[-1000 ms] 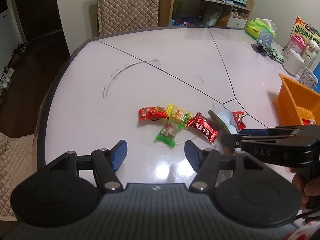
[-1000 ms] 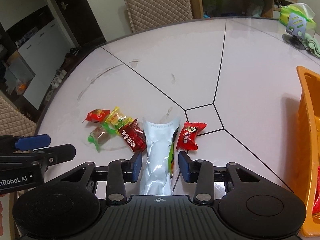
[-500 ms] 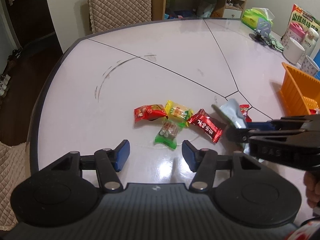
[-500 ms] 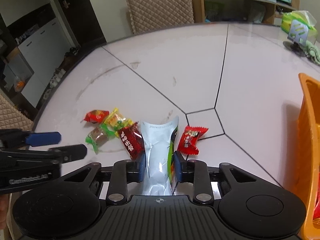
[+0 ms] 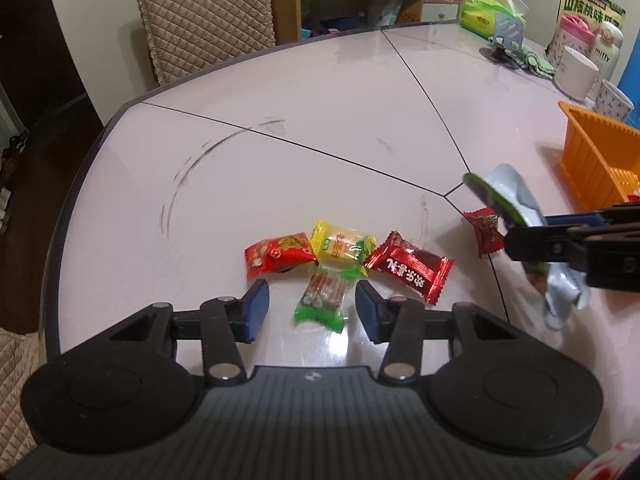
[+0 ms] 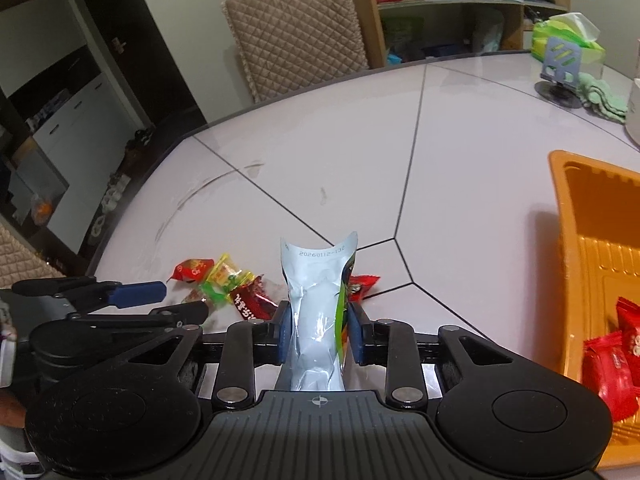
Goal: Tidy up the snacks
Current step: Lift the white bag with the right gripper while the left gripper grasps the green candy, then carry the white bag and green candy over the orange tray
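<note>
My left gripper (image 5: 310, 310) is closing around the green candy (image 5: 322, 300), which lies flat on the surface (image 5: 320, 120) between my fingers, untouched. At its 3 o'clock, my right gripper (image 6: 318, 336) clamps the silver pouch (image 6: 318, 280), lifted off the surface; orange tray (image 6: 592, 240) at 2 o'clock.

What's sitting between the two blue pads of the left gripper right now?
In the left wrist view, the green candy lies on the table between the pads of the left gripper, whose jaws are closing. The pads do not touch it yet.
</note>
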{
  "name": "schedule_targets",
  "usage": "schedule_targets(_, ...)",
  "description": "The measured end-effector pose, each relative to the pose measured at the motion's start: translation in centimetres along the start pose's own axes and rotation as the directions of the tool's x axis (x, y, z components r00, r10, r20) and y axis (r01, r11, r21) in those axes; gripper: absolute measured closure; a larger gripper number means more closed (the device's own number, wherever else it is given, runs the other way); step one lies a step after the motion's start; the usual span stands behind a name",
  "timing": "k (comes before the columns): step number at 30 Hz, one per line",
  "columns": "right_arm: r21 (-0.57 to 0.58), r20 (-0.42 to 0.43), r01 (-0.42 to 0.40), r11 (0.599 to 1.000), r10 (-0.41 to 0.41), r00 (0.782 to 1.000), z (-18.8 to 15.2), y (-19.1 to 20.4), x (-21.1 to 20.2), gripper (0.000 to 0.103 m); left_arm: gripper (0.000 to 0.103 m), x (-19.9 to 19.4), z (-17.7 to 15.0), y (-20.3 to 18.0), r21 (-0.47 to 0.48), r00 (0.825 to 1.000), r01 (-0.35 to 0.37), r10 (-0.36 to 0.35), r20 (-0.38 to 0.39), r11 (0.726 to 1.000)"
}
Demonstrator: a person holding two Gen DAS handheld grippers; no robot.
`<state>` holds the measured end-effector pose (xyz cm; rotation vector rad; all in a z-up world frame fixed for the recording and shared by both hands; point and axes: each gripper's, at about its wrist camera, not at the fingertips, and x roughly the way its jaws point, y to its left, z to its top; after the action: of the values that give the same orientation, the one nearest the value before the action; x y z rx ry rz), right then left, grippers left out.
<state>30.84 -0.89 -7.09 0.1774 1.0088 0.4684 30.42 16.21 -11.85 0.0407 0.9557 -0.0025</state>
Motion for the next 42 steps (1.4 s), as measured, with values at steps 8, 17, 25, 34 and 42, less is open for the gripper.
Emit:
schedule_targets(8, 0.012, 0.007, 0.010, 1.000, -0.010, 1.000, -0.4, -0.3, -0.7, 0.073, 0.080, 1.0, -0.1, -0.7, 0.013, 1.000, 0.013, -0.013, -0.018, 1.000)
schedule_targets(17, 0.013, 0.016, 0.003, 1.000, -0.004, 1.000, -0.7, -0.3, -2.0, 0.073, 0.082, -0.5, -1.0, -0.7, -0.008, 1.000, 0.023, -0.023, -0.007, 1.000)
schedule_targets(25, 0.023, 0.008, -0.022, 0.999, 0.022, 1.000, -1.9, -0.8, -3.7, 0.073, 0.082, -3.8, -2.7, -0.8, -0.064, 0.999, 0.034, -0.034, 0.000, 0.997)
schedule_targets(34, 0.044, 0.026, -0.035, 0.998, 0.034, 0.999, -4.0, -1.6, -6.8, 0.073, 0.082, -7.9, -3.9, -2.2, -0.087, 0.998, 0.051, -0.049, 0.029, 0.995)
schedule_targets(42, 0.065, 0.055, -0.043, 0.997, 0.040, 0.998, -5.6, -2.5, -9.8, 0.073, 0.082, -11.1, -4.2, -5.1, -0.071, 0.995, 0.077, -0.072, 0.072, 0.995)
